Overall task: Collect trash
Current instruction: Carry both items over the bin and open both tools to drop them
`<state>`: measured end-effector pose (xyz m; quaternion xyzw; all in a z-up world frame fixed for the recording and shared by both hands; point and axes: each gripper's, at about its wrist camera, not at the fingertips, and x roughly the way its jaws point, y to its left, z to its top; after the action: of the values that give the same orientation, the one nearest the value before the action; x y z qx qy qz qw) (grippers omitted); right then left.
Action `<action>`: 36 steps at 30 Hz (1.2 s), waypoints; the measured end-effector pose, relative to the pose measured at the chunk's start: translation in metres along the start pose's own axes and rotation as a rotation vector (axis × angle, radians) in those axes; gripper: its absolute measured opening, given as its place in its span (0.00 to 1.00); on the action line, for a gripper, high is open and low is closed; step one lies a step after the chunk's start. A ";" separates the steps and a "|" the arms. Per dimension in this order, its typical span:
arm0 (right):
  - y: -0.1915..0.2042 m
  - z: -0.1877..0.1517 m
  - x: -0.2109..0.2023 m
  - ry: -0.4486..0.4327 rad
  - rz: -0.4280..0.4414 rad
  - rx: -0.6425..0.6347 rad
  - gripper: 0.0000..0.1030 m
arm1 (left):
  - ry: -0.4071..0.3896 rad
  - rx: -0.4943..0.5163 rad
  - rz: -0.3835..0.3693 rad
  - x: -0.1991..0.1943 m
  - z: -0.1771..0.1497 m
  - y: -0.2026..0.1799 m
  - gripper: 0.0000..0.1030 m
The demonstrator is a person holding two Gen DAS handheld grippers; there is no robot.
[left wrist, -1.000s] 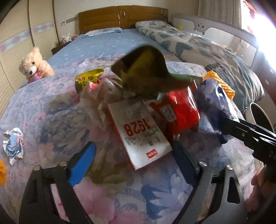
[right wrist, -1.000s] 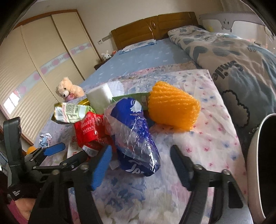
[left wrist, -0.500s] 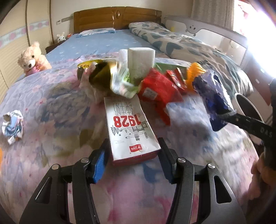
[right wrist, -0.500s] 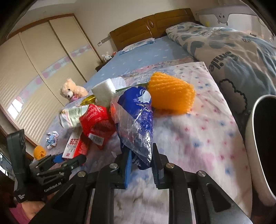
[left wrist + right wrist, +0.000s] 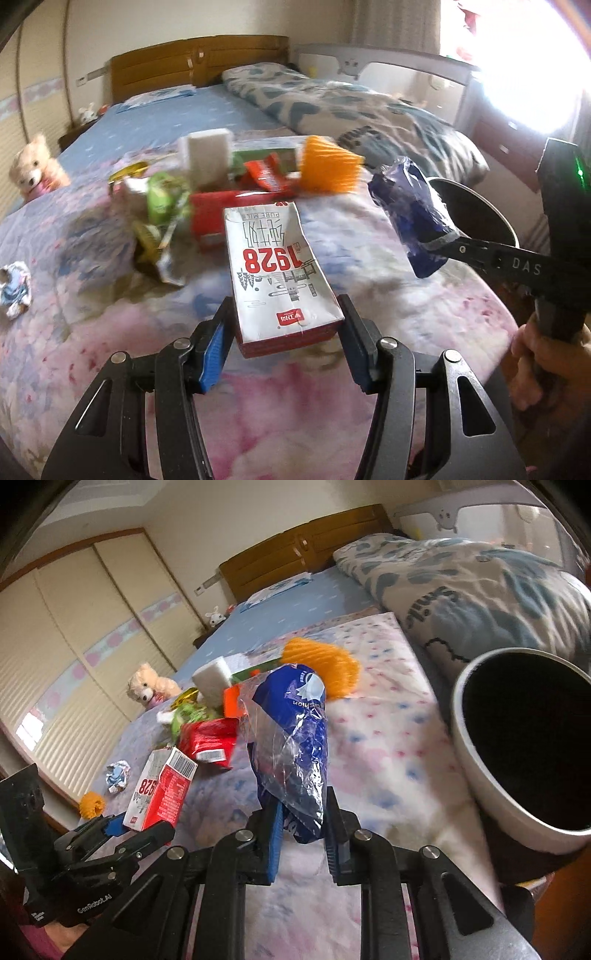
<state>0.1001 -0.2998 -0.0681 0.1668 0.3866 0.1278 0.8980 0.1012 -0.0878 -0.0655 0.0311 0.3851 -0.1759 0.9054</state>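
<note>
My left gripper is shut on a white and red milk carton printed 1928, held above the flowered bedspread. The same carton shows at lower left in the right wrist view. My right gripper is shut on a crumpled blue plastic wrapper, lifted off the bed; the wrapper also hangs at the right of the left wrist view. A round white bin with a dark inside stands just right of the wrapper. The rest of the trash pile lies on the bed beyond.
In the pile are a white foam block, an orange net, red packets and a green wrapper. A crumpled wrapper lies at the left edge. A teddy bear and a folded quilt lie further back.
Both grippers closed on their items, the left on the carton and the right on the blue wrapper, then lifted them and drew back from the pile, the right one toward the bin.
</note>
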 end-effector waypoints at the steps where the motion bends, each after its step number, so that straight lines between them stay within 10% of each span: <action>1: -0.003 -0.001 -0.003 -0.005 -0.006 0.004 0.19 | 0.001 0.008 -0.009 0.001 0.001 -0.004 0.52; 36: -0.129 0.011 -0.092 -0.110 -0.216 0.196 0.19 | -0.004 0.277 -0.236 0.044 0.063 -0.153 0.52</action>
<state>0.0602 -0.4526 -0.0525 0.2181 0.3630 -0.0172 0.9058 0.1197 -0.2561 -0.0406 0.1098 0.3564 -0.3326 0.8662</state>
